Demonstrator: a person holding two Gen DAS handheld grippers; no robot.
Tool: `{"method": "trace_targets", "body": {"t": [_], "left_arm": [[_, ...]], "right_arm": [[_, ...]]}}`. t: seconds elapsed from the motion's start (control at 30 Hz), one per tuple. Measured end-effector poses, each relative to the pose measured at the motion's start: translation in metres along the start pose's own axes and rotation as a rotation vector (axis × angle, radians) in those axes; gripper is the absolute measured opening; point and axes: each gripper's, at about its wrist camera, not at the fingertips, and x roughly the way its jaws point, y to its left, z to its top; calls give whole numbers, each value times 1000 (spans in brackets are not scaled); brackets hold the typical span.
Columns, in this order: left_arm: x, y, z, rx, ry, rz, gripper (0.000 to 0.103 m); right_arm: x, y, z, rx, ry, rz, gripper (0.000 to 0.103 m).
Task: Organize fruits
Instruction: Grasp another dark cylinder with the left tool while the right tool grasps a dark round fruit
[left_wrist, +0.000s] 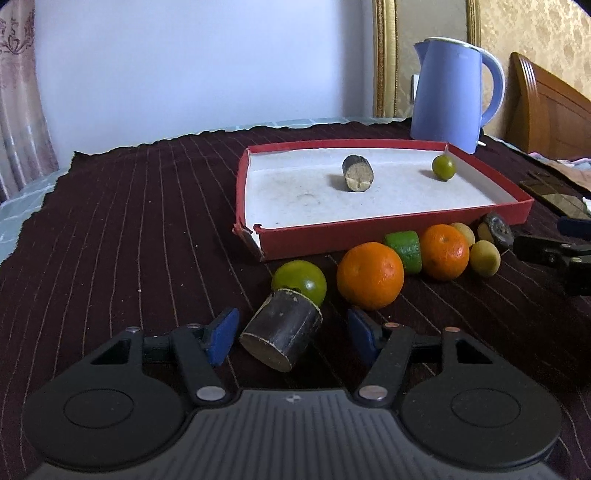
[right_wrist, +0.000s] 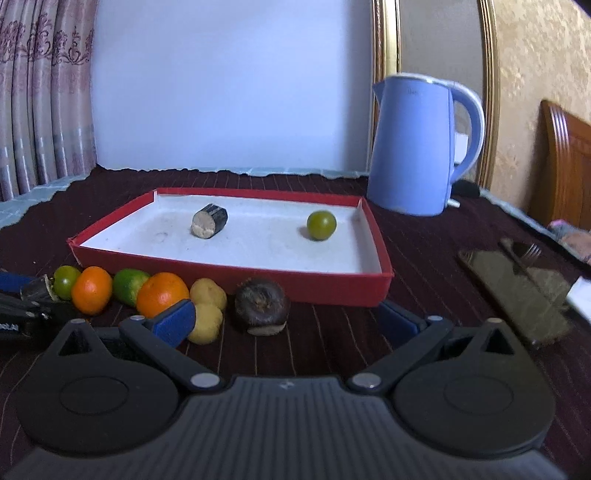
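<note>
Dark striped cloth | red box ahead holds one dark stub, one green fruit | outside: two oranges, two green, two yellow | left gripper low, wide around another dark stub | right gripper low, wide, holding nothing.

A dark cane stub lies tilted between the open left gripper's pads; oranges and limes sit beyond it.

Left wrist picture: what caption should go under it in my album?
Open left tongs straddle a dark sugarcane piece lying before a row of fruit and a red tray.
</note>
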Motion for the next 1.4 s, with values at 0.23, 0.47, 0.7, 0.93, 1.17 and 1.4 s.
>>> {"method": "trace_targets", "body": {"t": [0.23,0.47,0.7,0.93,1.17,1.4], "left_arm": [[-1,3,-1,-24,-10,-10,42],[-3,10,-3,-78,-21,-32,42],[-3,8,-4,-74,-27,-22,42],[-3,11,-4,-96,-30,-35,42],[-3,13,-4,-107,-32,-38,43],[-4,14,-4,-113,-32,-41,43]], "right_arm": [[3,-5,-2,14,33,12,103],[5,1,-3,-24,37,-7,103],[3,-1,-2,-29,26,-37,101],[6,6,-2,-93,39,12,66],[17,9,6,-116,66,-24,66],[34,16,12,-133,125,25,66]]}}
